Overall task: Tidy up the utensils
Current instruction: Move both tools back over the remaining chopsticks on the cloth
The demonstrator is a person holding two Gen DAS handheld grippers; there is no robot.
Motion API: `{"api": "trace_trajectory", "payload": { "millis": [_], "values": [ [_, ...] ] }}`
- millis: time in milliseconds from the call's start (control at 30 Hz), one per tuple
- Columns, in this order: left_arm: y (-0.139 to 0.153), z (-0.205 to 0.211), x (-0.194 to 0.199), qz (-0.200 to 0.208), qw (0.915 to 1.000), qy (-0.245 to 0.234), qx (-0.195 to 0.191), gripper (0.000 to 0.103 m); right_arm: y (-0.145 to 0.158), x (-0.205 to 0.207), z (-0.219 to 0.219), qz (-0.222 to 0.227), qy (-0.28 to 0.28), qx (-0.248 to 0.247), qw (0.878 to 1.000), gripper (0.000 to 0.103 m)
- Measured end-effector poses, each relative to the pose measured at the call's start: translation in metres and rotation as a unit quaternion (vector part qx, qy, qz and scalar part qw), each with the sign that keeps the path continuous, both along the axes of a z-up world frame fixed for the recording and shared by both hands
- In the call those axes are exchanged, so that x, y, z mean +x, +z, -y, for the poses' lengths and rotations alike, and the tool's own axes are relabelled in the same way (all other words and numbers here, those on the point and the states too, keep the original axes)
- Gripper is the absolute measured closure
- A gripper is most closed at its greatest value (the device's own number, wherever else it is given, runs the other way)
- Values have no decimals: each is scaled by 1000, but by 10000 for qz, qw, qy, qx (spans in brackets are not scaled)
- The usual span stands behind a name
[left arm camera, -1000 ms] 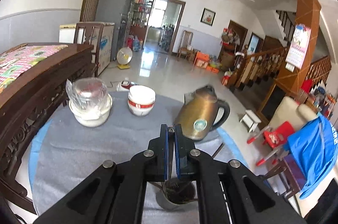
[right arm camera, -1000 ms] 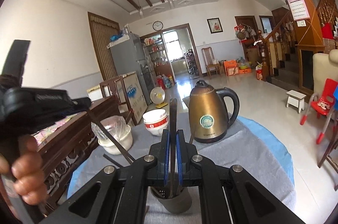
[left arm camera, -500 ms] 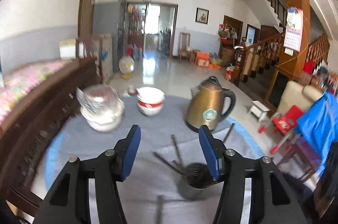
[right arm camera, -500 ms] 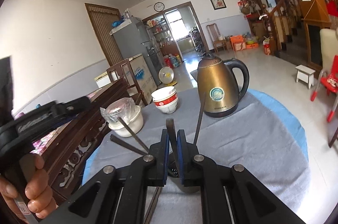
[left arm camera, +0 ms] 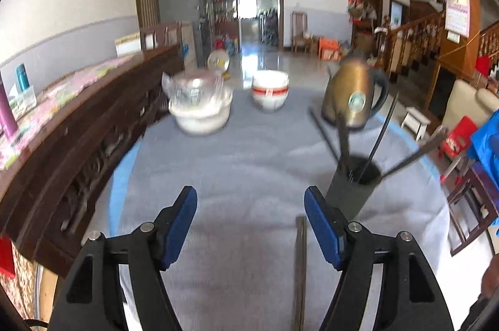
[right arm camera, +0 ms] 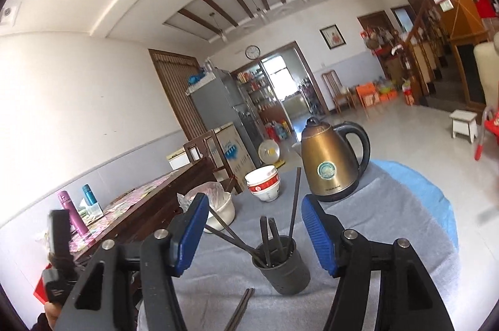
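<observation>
Right gripper (right arm camera: 255, 226) jaws spread above the utensil holder (right arm camera: 284, 268).

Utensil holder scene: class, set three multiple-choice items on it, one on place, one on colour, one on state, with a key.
1. Where do the loose chopsticks lie?
A. on the cloth in front of the utensil holder
B. inside the bowls
C. on the kettle

2. What colour is the kettle?
A. white
B. bronze
C. red

3. How is the right gripper?
A. shut on a chopstick
B. open
C. out of view

Key: 1 A, the pair rests on the grey cloth near the camera; 2 B, its body shines bronze; 3 B, its blue pads stand wide apart.
</observation>
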State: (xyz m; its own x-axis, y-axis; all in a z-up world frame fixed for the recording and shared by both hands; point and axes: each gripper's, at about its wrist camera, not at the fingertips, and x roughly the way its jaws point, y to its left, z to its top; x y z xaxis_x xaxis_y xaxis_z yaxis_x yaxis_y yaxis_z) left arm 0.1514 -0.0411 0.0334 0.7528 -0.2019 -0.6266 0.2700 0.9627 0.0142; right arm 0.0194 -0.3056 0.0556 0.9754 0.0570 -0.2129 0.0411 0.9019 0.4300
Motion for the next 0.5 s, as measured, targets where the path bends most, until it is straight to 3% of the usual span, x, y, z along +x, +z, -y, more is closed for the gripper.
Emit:
{"api": "trace_trajectory", "payload": {
  "millis": [100, 333, 500],
  "values": [
    [-23, 3, -6, -204, 9996, 32, 201, 31, -17, -5, -6, -173, 148, -5, 9997, 37],
    [-73, 6, -19, -674, 9960, -6, 588, 31, -97, 15, -24, -1360, 473, 72, 9895, 37],
    [-94, 4, -28, -905, 9937, -29, 662, 31, -138, 25, -34, -1836, 566, 52, 9814, 38]
  ]
}}
